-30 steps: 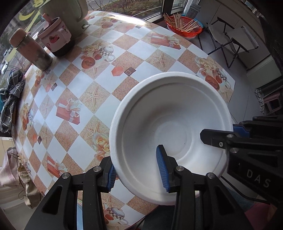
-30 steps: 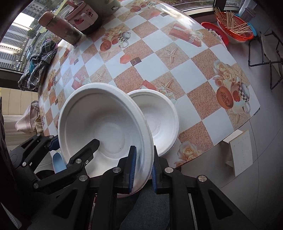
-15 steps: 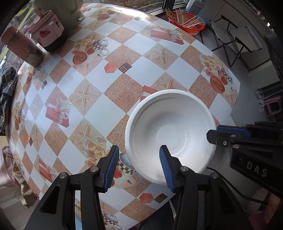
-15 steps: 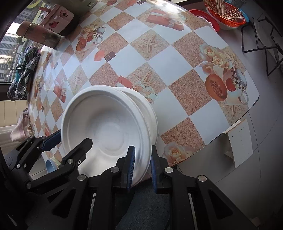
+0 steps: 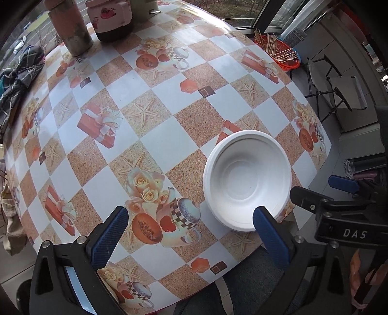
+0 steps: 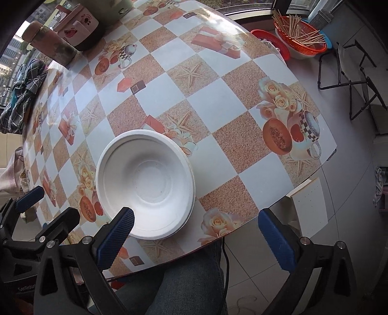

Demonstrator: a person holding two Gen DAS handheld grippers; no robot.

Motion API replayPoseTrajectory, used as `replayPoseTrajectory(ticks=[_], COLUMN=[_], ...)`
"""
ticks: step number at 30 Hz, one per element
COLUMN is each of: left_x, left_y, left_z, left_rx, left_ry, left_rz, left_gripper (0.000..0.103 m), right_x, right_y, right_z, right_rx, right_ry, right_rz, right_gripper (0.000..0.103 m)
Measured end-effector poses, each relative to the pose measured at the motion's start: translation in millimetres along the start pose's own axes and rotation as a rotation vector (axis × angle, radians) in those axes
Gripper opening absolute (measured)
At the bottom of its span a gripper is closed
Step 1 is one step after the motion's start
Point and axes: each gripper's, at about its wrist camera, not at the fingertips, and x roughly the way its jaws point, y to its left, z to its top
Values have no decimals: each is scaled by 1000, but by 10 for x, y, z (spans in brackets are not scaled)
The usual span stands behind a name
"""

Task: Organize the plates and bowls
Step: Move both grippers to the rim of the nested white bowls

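Two white paper bowls (image 5: 247, 179) sit nested as one stack (image 6: 145, 184) on the checkered table, near its front edge. A thin crescent of the lower bowl's rim (image 6: 192, 206) shows at the right. My left gripper (image 5: 191, 232) hangs above the table left of the stack, jaws opening wide, nothing between them. Its right finger (image 5: 271, 238) overlaps the bowl's near rim in the picture. My right gripper (image 6: 195, 238) hangs over the table edge, jaws opening wide and holding nothing. Its left finger (image 6: 116, 236) stands over the stack's near rim.
A pink bottle (image 5: 70, 26) and a pink container (image 5: 110, 17) stand at the table's far side. A plaid cloth (image 5: 17, 72) hangs at the left. A red basket of sticks (image 6: 300, 38) and a folding chair (image 5: 337, 89) stand past the table. A person's trouser leg (image 6: 189, 281) is below.
Both grippers have let go of the upper bowl, which now rests nested in the lower bowl on the table. Both jaws have spread wide, and the left gripper has shifted left of the stack.
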Motion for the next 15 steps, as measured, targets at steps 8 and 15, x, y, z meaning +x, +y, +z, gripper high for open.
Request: replayPoseTrajectory(ticks=[8,15], left_x=[35,62], left_y=[18,46], left_z=[-22,-17], left_rx=[4,7], left_ry=[26,44], left_rz=[16,24], left_gripper=[103,103], right_x=[81,95], right_y=[14,-6], right_z=[-29,-46], right_rx=[0,23], right_ry=[44,59], right_rz=[1,1], right_gripper=[103,103])
